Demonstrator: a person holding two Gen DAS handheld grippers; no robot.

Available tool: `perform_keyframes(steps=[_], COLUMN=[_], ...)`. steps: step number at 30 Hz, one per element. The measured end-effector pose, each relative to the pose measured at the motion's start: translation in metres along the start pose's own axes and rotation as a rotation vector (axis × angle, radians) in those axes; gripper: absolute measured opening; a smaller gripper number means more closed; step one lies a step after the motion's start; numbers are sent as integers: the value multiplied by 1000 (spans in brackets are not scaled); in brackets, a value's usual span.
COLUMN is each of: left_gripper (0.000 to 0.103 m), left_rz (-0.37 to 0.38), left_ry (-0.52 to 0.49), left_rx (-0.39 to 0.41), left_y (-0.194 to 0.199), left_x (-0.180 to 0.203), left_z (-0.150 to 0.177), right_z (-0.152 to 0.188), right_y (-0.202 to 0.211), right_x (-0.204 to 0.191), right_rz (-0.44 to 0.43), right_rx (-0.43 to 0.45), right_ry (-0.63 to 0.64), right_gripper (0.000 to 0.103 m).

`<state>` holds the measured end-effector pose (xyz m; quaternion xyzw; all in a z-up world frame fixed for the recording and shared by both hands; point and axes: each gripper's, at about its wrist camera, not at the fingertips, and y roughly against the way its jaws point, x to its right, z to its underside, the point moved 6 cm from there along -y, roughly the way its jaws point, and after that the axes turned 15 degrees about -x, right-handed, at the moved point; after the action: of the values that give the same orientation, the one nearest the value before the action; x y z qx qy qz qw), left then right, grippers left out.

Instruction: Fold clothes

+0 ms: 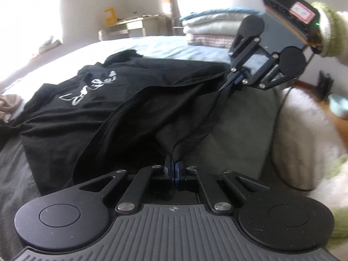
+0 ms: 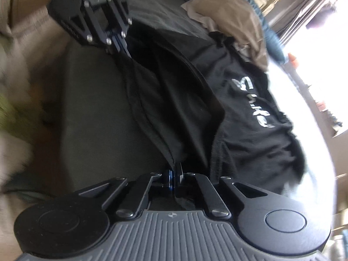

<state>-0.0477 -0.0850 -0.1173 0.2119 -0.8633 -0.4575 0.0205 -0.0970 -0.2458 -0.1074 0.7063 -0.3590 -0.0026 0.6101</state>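
The black T-shirt (image 1: 91, 117) lies across the middle of my left wrist view, spread on a bed, with a white printed logo (image 1: 91, 87) on its chest at centre left. My left gripper (image 1: 173, 165), at the bottom centre of that view, has its jaws clenched on a pinch of the shirt's edge, and the cloth runs up from there in a taut fold to my right gripper (image 1: 236, 78) in the upper right, whose jaws are likewise clamped on the fabric. A green and cream knitted sleeve (image 1: 332, 32) shows behind that gripper at the far right edge.

Under the lifted edge lies a dark grey blanket (image 1: 235, 130), bare between the two grippers. A pale blue sheet (image 1: 165, 45) covers the bed beyond the shirt. At the top centre a stack of folded towels (image 1: 213, 30) sits on the far side of the bed, well apart from the shirt. A tan garment (image 1: 8, 104) lies bunched at the left edge, just beside the shirt's sleeve. A fluffy white throw (image 1: 304, 130) fills the right side, with a black cable (image 1: 280, 117) running along it.

In my right wrist view, which is blurred, the tan cloth sits at the upper right, touching the shirt's top.
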Motion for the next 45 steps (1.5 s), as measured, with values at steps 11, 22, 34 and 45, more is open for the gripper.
perform_keyframes(steps=[11, 22, 34, 45], left_gripper=[0, 0, 0, 9], left_rz=[117, 162, 193, 117], left_ry=[-55, -69, -24, 74], left_rx=[-31, -103, -43, -57], left_y=[26, -8, 15, 5], left_x=[-7, -3, -10, -6], left_z=[-9, 4, -3, 11], right_z=[-5, 2, -1, 7], right_y=[29, 12, 23, 9], right_x=[-17, -31, -38, -50], right_rz=[-94, -163, -157, -47], right_rx=[-48, -112, -128, -120], right_ry=[181, 219, 222, 115], right_gripper=[2, 2, 2, 26])
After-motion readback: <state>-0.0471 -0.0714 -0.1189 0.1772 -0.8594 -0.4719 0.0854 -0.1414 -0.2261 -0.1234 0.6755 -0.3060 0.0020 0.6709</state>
